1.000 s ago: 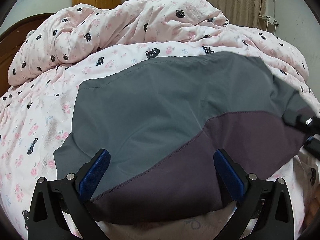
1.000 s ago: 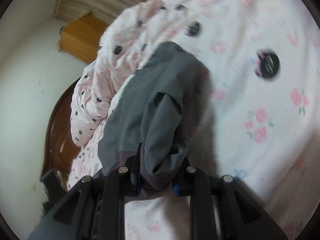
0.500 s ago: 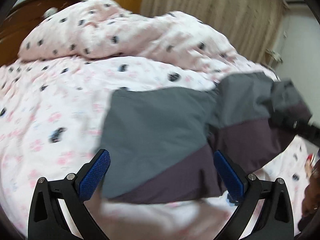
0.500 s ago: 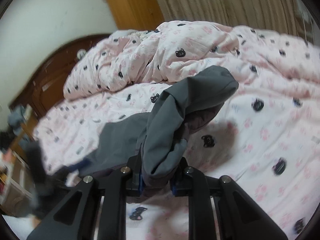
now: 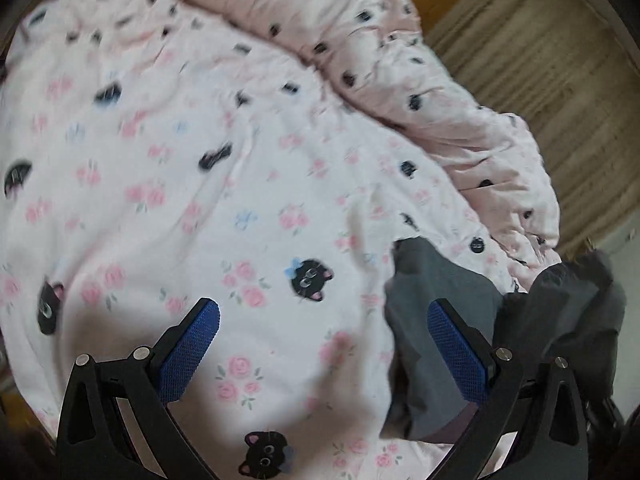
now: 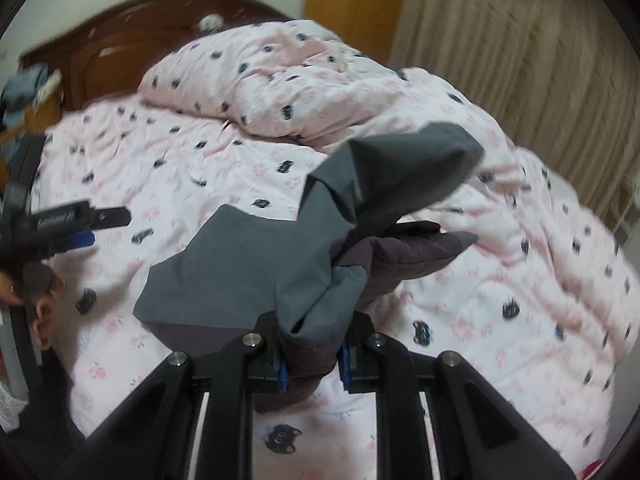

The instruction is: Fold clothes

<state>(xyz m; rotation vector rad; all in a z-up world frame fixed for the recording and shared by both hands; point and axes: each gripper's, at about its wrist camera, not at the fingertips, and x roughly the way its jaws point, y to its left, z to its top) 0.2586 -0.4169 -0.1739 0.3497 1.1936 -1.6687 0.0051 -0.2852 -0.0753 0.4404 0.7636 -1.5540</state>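
Note:
A grey and dark purple garment point(image 6: 256, 264) lies partly on the pink cat-print quilt point(image 6: 192, 176). My right gripper point(image 6: 312, 364) is shut on a bunched fold of it, lifting that end so a grey flap point(image 6: 408, 164) hangs over the bed. In the left wrist view the garment point(image 5: 436, 300) shows at the lower right, behind the right blue pad point(image 5: 456, 348). My left gripper point(image 5: 324, 344) is open over bare quilt point(image 5: 200, 200), holding nothing. It also appears at the left edge of the right wrist view as the left gripper point(image 6: 84, 220).
A crumpled quilt heap point(image 6: 280, 76) lies toward the dark wooden headboard point(image 6: 132, 28). A wooden wardrobe point(image 6: 352, 4) and beige curtain point(image 6: 512, 60) stand behind the bed. A hand point(image 6: 24, 280) shows at the left edge.
My left gripper has swung left off the garment, over bare quilt. My right gripper stays shut on the garment and has lifted it, folding one end over toward the left.

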